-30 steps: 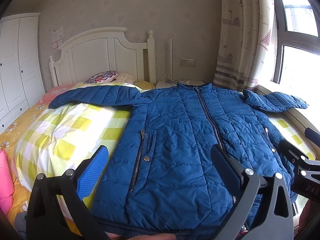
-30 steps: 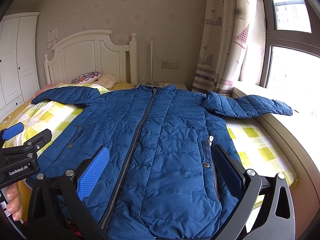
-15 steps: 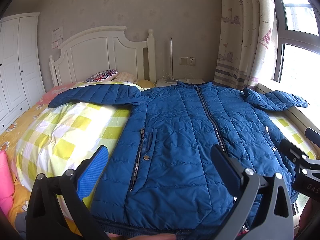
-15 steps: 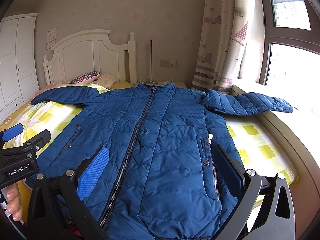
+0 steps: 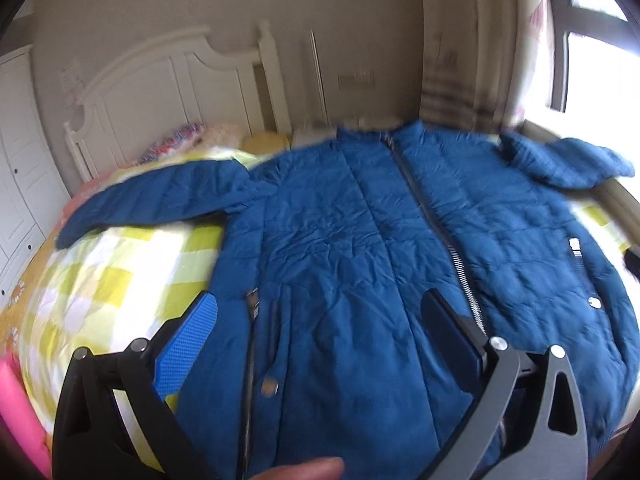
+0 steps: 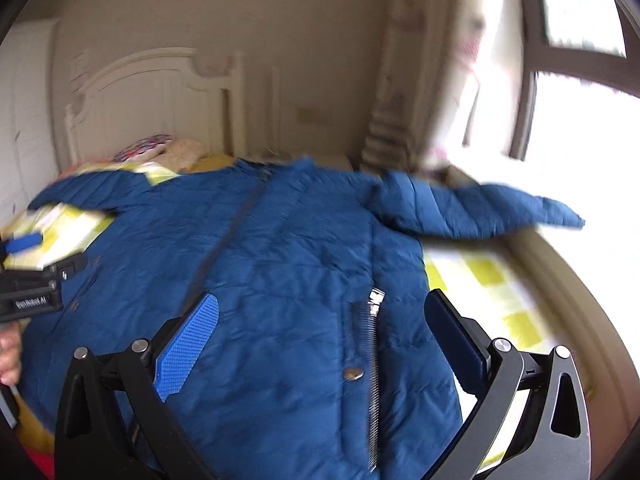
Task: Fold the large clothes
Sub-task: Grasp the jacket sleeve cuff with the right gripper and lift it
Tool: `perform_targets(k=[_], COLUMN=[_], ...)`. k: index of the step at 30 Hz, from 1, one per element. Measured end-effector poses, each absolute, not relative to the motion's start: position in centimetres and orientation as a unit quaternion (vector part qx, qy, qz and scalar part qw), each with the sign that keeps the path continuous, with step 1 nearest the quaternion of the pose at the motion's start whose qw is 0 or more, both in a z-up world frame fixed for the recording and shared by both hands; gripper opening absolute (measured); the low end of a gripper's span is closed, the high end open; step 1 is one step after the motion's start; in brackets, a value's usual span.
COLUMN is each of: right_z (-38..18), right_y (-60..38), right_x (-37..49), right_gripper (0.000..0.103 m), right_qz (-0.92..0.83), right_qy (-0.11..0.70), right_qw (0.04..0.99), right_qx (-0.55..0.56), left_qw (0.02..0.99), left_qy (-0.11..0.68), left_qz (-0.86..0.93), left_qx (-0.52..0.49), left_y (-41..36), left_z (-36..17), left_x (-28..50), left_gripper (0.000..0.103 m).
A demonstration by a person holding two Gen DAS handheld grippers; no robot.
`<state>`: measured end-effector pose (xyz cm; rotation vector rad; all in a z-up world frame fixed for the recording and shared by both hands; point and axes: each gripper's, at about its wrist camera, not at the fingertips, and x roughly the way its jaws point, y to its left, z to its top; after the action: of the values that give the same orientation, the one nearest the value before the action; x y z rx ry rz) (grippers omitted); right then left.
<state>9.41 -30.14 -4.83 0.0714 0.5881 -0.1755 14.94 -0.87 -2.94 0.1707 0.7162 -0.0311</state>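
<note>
A large blue quilted jacket point(image 5: 360, 248) lies face up, zipped, on the bed, both sleeves spread out sideways; it also shows in the right wrist view point(image 6: 304, 280). My left gripper point(image 5: 320, 332) is open and empty, above the jacket's lower left front near the pocket zip. My right gripper point(image 6: 324, 332) is open and empty, above the lower right front by the right pocket zip point(image 6: 374, 364). The left gripper's body shows at the left edge of the right wrist view point(image 6: 36, 284). Both views are motion-blurred.
The bed has a yellow-checked cover point(image 5: 112, 280) and a white headboard point(image 5: 168, 92) with pillows point(image 5: 188, 140). A white wardrobe point(image 5: 16, 168) stands left. Curtain and window point(image 6: 576, 120) with a sill are right. A pink item point(image 5: 16, 408) lies at the bed's left corner.
Both grippers have moved forward over the jacket and tilted down; the jacket looks nearer and the views are now blurred. Both jaws stay open.
</note>
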Motion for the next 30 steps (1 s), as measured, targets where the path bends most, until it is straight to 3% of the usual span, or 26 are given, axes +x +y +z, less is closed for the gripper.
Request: perform_targets(k=[7, 13, 14, 16, 17, 18, 22, 25, 30], right_z=[-8.6, -9.4, -9.5, -9.8, -9.7, -9.4, -4.4, -2.2, -7.3], right_y=[-47.3, -54.4, -55.3, -56.7, -57.1, -57.1, -50.5, -41.3, -23.9], right_x=[19.6, 26.0, 26.8, 28.3, 28.6, 28.7, 31.0, 33.3, 36.0], right_gripper=[0.099, 0.098, 0.094, 0.061, 0.052, 0.036, 0.032, 0.032, 0.038], right_qz=[-0.197, -0.252, -0.258, -0.280, -0.296, -0.305, -0.285, -0.186, 0.034], right_qy=[0.340, 0.337, 0.339, 0.345, 0.339, 0.328, 0.254, 0.244, 0.361], right_qw=[0.889, 0.871, 0.870, 0.862, 0.861, 0.863, 0.916, 0.951, 0.922], right_qx=[0.234, 0.252, 0.248, 0.243, 0.239, 0.233, 0.123, 0.028, -0.133], left_qw=[0.898, 0.893, 0.894, 0.894, 0.894, 0.894, 0.893, 0.893, 0.894], left_qy=[0.428, 0.449, 0.446, 0.444, 0.445, 0.445, 0.447, 0.447, 0.443], left_qz=[-0.007, -0.039, -0.046, -0.052, -0.052, -0.052, -0.051, -0.053, -0.064], left_qx=[0.102, 0.017, 0.011, 0.019, 0.019, 0.019, 0.022, 0.020, 0.010], left_y=[-3.0, -1.0, -0.7, -0.8, -0.8, -0.9, -1.0, -1.0, -0.5], left_z=[-7.6, -10.7, -10.7, -10.9, -10.9, -11.0, -11.0, -11.0, -10.8], left_x=[28.7, 32.2, 32.2, 32.1, 32.1, 32.2, 32.2, 32.3, 32.0], left_gripper=[0.101, 0.101, 0.101, 0.101, 0.101, 0.101, 0.101, 0.101, 0.101])
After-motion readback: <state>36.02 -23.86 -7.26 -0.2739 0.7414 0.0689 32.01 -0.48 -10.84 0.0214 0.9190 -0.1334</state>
